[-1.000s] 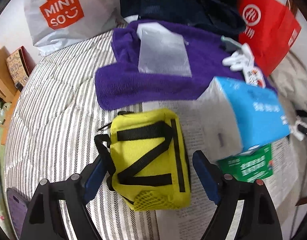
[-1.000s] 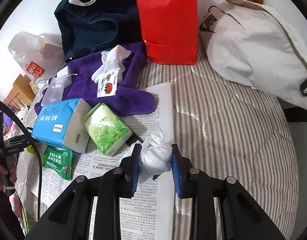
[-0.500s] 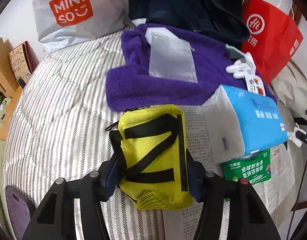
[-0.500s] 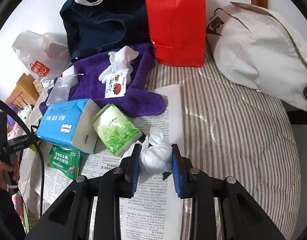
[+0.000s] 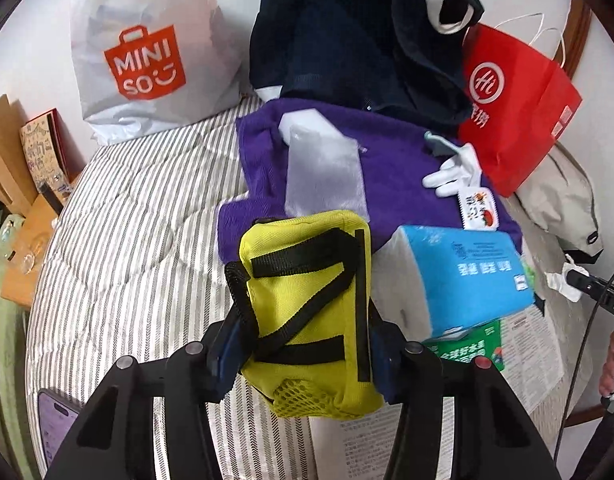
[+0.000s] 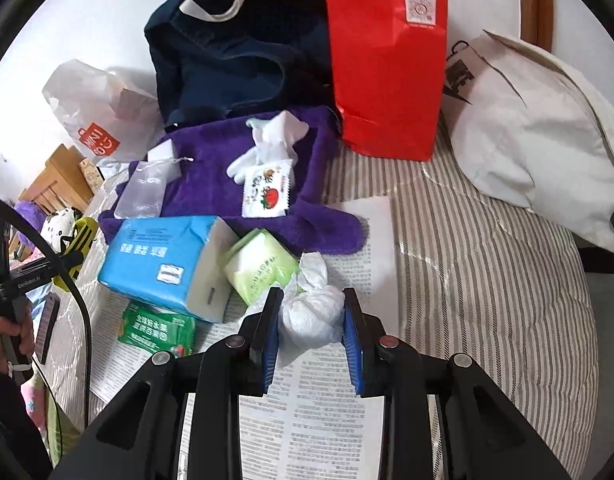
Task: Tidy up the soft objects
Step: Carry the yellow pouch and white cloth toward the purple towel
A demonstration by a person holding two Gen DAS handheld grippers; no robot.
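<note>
Striped bed cover w/ newspaper spread over part of it, bags stacked along the wall at the back: white shopping bag, navy tote, red paper bag, cream bag off to the side.

Left gripper has the yellow pouch between its jaws, blue pads pressed on both sides, pouch looks lifted clear of the cover. Right gripper is pinching a knotted white plastic bundle, jaws nearly together, over the newspaper. Purple towel sits behind w/ white gloves, a small snack packet and a clear sachet on it. Blue tissue pack, light-green tissue pack and a dark-green wipes pack lie in front.

Risks, imo: pouch is held low near its mesh end, so most of it stands above the pads — could tip or slide out if swung fast. Its loose black strap might snag the blue tissue pack right beside it. Bundle is squashy & slick; a loose tail could catch the light-green pack.
</note>
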